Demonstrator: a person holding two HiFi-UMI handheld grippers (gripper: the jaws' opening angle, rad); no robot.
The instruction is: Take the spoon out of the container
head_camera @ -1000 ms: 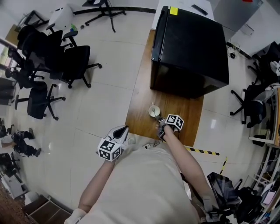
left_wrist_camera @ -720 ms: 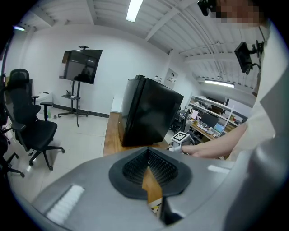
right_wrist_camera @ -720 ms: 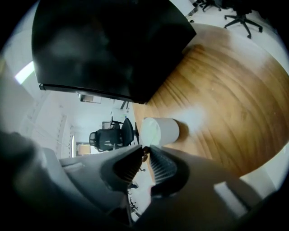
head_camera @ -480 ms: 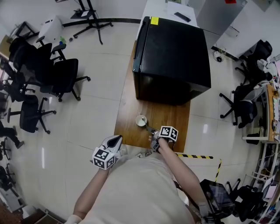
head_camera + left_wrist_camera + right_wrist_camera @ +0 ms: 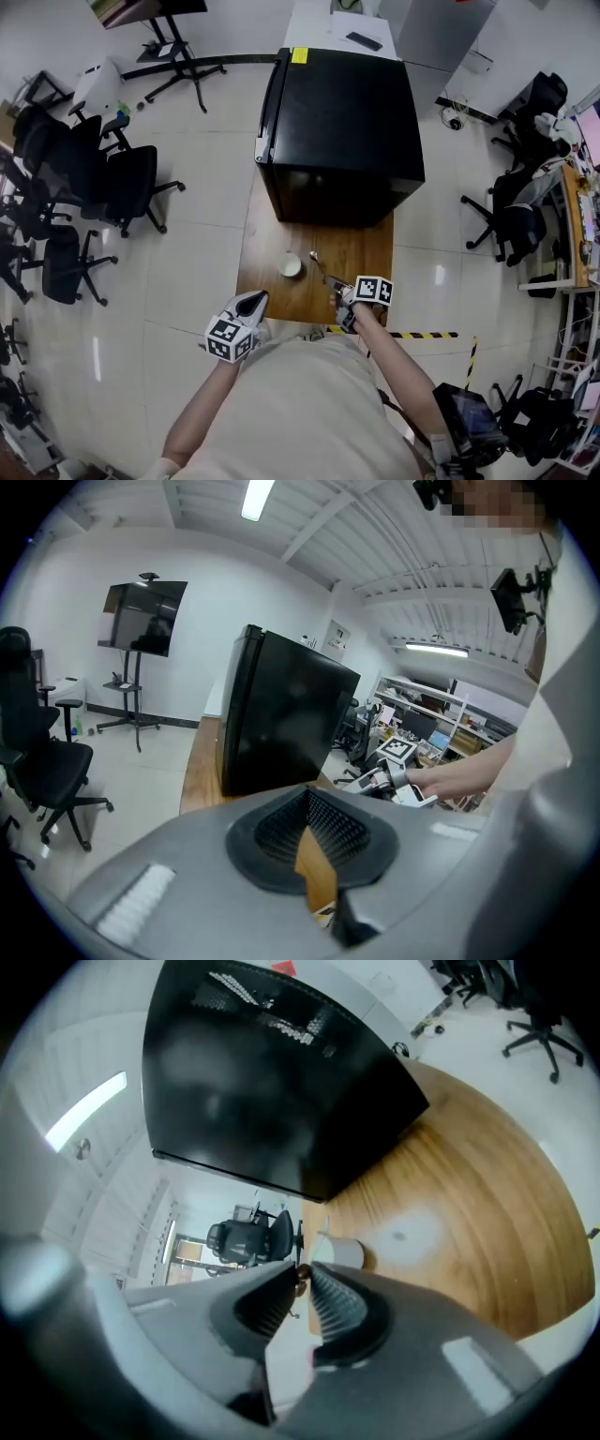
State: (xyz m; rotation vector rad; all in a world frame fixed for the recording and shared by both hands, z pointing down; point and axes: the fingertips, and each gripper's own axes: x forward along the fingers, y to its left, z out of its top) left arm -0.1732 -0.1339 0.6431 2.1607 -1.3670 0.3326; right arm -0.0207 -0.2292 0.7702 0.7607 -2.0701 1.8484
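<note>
A small white container [image 5: 289,266] stands on the wooden table [image 5: 366,253], near its front edge. My right gripper [image 5: 338,289] is just right of it, shut on the handle of a metal spoon [image 5: 322,268]. The spoon slants up and left, and its bowl end hangs clear of the container, beside its rim. In the right gripper view the container [image 5: 337,1252] shows just past my right gripper [image 5: 302,1279], whose tips pinch something thin. My left gripper [image 5: 255,302] hovers at the table's front left edge, shut and empty, and its jaws [image 5: 309,808] meet in the left gripper view.
A large black cabinet [image 5: 342,122] fills the far half of the table. Office chairs [image 5: 122,178] stand on the pale floor at the left, and more chairs [image 5: 511,211] at the right. Yellow-black tape [image 5: 422,335] marks the floor by the table's front right corner.
The spoon has come up out of the container, and my right gripper has drawn back to the right with it. The head view has shifted; the left gripper stays by the table edge.
</note>
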